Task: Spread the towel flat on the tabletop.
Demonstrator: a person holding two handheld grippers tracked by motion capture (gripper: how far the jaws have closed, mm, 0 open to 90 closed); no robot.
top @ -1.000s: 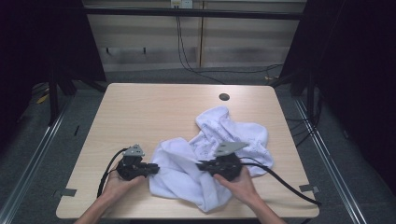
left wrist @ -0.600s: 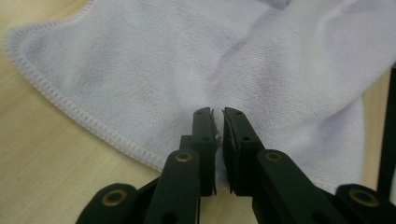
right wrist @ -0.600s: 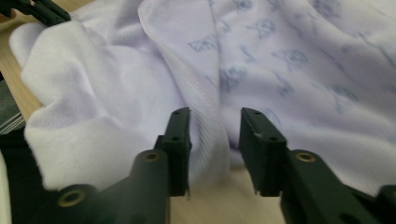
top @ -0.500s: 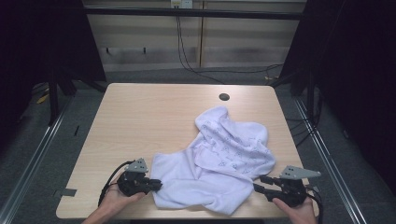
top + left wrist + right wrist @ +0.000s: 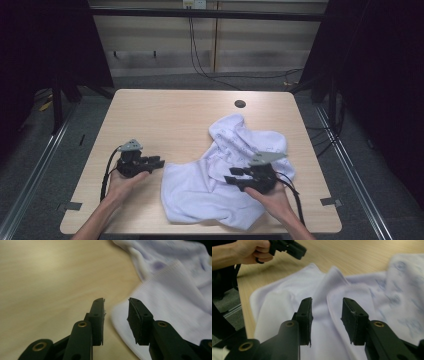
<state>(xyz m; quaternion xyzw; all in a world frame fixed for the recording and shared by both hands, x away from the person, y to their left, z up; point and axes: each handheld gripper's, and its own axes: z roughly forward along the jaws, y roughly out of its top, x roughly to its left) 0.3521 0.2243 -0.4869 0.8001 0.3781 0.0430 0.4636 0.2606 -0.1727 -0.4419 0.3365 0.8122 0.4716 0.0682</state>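
While both grippers, left (image 5: pixel 159 162) and right (image 5: pixel 231 175), are gaping empty, the white garment (image 5: pixel 220 185) is lying rumpled near the desk's (image 5: pixel 165 112) front-right corner; grabbing several layers risks bunching it.

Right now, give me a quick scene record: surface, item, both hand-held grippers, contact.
surface: wooden table
item: white garment, crumpled, on the table's right half
left hand-held gripper: open, at the garment's ribbed edge, nothing between the jaws
right hand-held gripper: open, above the garment, a fold below the gap
contact: neither grips the cloth
other: dark round hole near the far edge
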